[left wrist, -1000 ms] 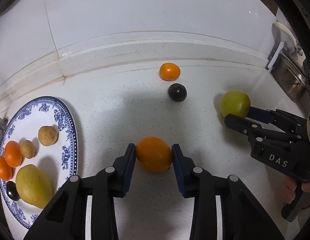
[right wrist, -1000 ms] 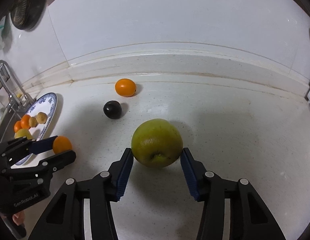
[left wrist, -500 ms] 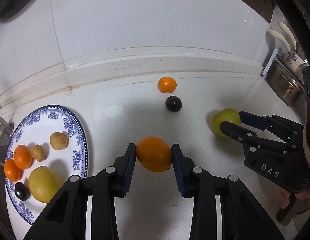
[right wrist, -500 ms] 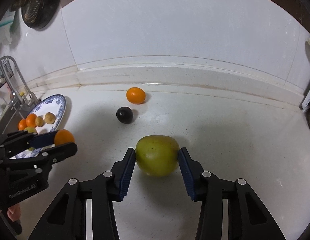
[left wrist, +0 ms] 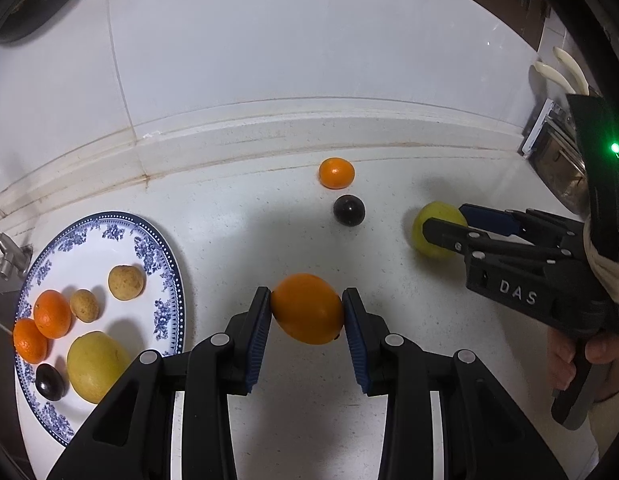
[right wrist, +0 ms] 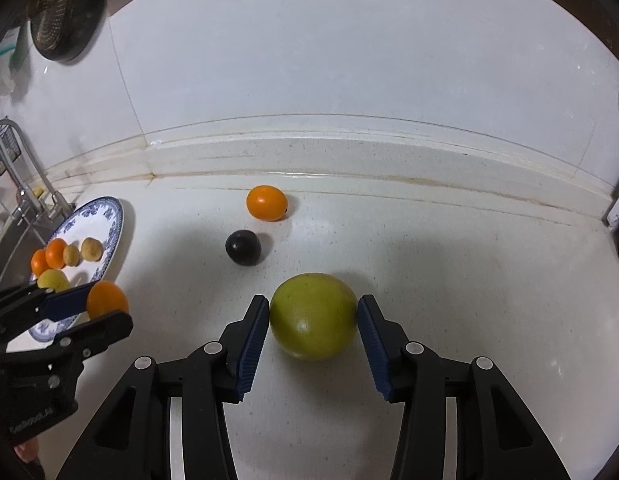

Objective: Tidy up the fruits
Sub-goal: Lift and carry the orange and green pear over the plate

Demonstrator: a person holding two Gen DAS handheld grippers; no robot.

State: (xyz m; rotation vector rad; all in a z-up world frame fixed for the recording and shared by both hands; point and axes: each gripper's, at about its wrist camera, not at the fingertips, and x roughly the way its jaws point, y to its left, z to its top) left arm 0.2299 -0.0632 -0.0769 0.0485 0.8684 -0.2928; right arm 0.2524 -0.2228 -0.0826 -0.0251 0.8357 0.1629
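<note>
**Two hand-held grippers on fruit over a white tabletop**

The left hand-held gripper (left wrist: 305,312) was clamped on an orange (left wrist: 307,308), both blue pads pressed against its sides, beside a blue-patterned plate (left wrist: 165,264). The plate held two small oranges, two brownish round fruits, a yellow fruit and a dark plum. The right hand-held gripper (right wrist: 312,318) sat around a green apple (right wrist: 313,316) on the tabletop (right wrist: 469,280); its jaws had just eased slightly wider, the right pad barely clear. Farther back, near the wall, lay a small orange (right wrist: 267,203) and a dark plum (right wrist: 242,247), close together.
</note>
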